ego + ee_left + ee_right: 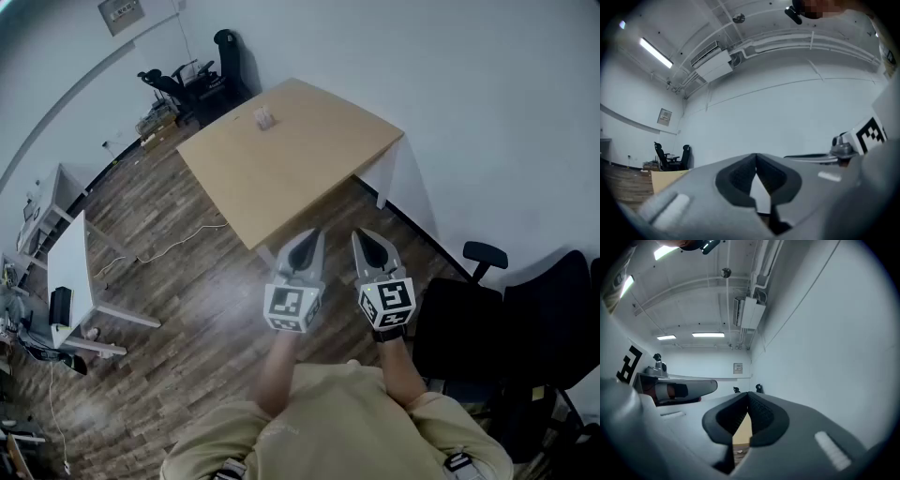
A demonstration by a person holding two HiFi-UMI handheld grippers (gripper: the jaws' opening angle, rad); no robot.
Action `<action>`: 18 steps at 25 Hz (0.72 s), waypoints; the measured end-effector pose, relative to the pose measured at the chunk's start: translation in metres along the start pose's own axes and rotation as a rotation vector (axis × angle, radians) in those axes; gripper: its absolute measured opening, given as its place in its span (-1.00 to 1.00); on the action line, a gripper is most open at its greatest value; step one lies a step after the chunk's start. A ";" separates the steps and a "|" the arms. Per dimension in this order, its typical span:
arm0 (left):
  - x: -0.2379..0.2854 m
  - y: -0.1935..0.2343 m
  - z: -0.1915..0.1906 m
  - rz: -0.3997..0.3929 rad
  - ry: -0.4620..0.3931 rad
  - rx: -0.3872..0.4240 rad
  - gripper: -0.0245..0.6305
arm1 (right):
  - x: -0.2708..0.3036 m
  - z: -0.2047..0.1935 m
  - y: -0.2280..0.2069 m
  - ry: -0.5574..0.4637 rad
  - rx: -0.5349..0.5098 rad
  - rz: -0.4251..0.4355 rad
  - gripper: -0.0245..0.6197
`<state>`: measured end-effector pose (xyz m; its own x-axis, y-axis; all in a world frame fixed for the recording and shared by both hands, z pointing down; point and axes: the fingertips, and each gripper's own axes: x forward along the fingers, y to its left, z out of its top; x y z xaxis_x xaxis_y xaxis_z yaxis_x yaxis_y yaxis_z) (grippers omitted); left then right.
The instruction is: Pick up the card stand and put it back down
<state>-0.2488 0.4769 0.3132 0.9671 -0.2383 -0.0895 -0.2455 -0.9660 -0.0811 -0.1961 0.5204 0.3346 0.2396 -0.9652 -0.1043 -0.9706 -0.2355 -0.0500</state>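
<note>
Item: card stand [263, 118] – sits on far side of worktop [309, 159], well apart from you, ahead & slightly left; long axis too small to tell. Your L gripper [315, 234]: pressed together, empty, marginally nearer. R gripper [358, 234]: likewise.

A card stand [263, 118] sits on the wooden table [309, 164].

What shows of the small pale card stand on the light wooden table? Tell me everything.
The small pale card stand stands alone on the light wooden table, close to its far left edge. It looks whitish, perhaps clear plastic, and it is too small to make out parts. Only the tabletop touches it.
</note>
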 end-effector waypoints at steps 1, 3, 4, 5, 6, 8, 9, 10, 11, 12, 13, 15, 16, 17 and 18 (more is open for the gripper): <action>0.004 -0.004 -0.003 -0.007 0.009 0.000 -0.92 | -0.004 -0.002 -0.008 0.000 0.009 -0.014 -0.91; 0.010 -0.010 -0.008 -0.017 0.025 0.002 -0.92 | -0.011 -0.007 -0.022 0.004 0.027 -0.039 -0.91; 0.011 -0.012 -0.009 -0.019 0.030 0.002 -0.92 | -0.013 -0.010 -0.027 0.010 0.038 -0.049 -0.91; 0.011 -0.013 -0.010 -0.017 0.034 -0.001 -0.92 | -0.015 -0.014 -0.032 0.018 0.049 -0.056 -0.91; 0.010 -0.013 -0.013 -0.011 0.040 -0.006 -0.92 | -0.015 -0.018 -0.036 0.030 0.063 -0.061 -0.91; 0.008 -0.008 -0.021 0.008 0.058 -0.016 -0.92 | -0.012 -0.030 -0.040 0.060 0.096 -0.067 -0.91; 0.009 -0.002 -0.027 0.016 0.073 -0.021 -0.92 | -0.008 -0.038 -0.041 0.077 0.112 -0.065 -0.91; 0.011 0.005 -0.036 0.025 0.089 -0.029 -0.92 | -0.001 -0.046 -0.040 0.095 0.125 -0.060 -0.91; 0.014 0.014 -0.047 0.032 0.106 -0.039 -0.92 | 0.007 -0.055 -0.038 0.110 0.134 -0.053 -0.91; 0.018 0.025 -0.058 0.039 0.124 -0.051 -0.92 | 0.016 -0.062 -0.036 0.124 0.141 -0.046 -0.91; 0.023 0.036 -0.069 0.045 0.141 -0.065 -0.92 | 0.027 -0.069 -0.033 0.137 0.144 -0.043 -0.91; 0.038 0.056 -0.086 0.054 0.159 -0.094 -0.92 | 0.050 -0.081 -0.034 0.165 0.147 -0.044 -0.91; 0.048 0.064 -0.091 0.055 0.159 -0.104 -0.92 | 0.062 -0.085 -0.038 0.179 0.146 -0.046 -0.91; 0.059 0.072 -0.094 0.052 0.157 -0.107 -0.92 | 0.074 -0.088 -0.043 0.190 0.145 -0.047 -0.91; 0.070 0.080 -0.097 0.045 0.154 -0.105 -0.92 | 0.088 -0.091 -0.048 0.199 0.143 -0.045 -0.91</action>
<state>-0.1938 0.3732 0.3962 0.9560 -0.2864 0.0631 -0.2884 -0.9572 0.0242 -0.1307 0.4363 0.4178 0.2594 -0.9608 0.0978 -0.9425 -0.2740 -0.1915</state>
